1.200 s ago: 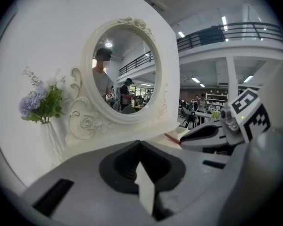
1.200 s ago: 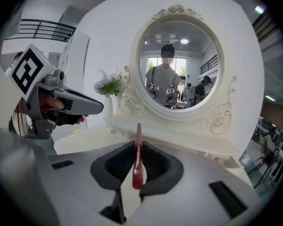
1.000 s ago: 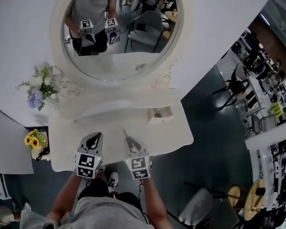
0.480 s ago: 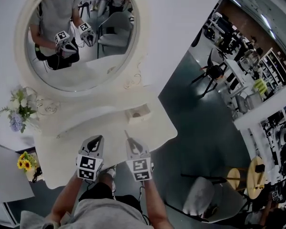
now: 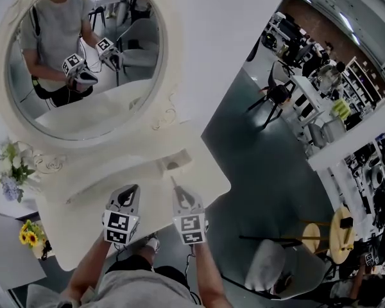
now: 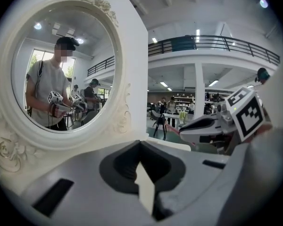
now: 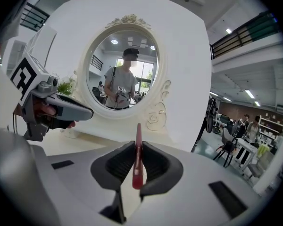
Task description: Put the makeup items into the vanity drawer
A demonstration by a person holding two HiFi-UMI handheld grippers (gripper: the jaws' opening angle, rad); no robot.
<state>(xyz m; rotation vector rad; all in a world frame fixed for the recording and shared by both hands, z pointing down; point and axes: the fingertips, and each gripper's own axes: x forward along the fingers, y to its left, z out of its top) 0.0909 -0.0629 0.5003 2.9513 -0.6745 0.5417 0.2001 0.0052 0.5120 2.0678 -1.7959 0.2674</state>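
My right gripper (image 5: pixel 180 192) is shut on a thin red makeup pencil (image 5: pixel 175 183), whose tip sticks out forward over the cream vanity top (image 5: pixel 83 230). In the right gripper view the red makeup pencil (image 7: pixel 138 164) stands upright between the jaws of my right gripper (image 7: pixel 138 147). My left gripper (image 5: pixel 133 188) hovers beside it on the left, tips together and nothing in them. The left gripper view shows my left gripper (image 6: pixel 140 147) with only the table showing through a sliver behind the tips. A small open box-like drawer (image 5: pixel 172 163) sits on the vanity just ahead of both grippers.
A large oval mirror (image 5: pixel 70 63) rises behind the vanity and reflects the person and both grippers. Flowers (image 5: pixel 9 172) stand at the left, sunflowers (image 5: pixel 29 236) lower left. The vanity's right edge drops to dark floor with a grey chair (image 5: pixel 269 268) and a round stool (image 5: pixel 330 236).
Both grippers have shifted right along the vanity, so the mirror, flowers and small drawer slid left in the head view. The red pencil stays gripped in the right gripper.
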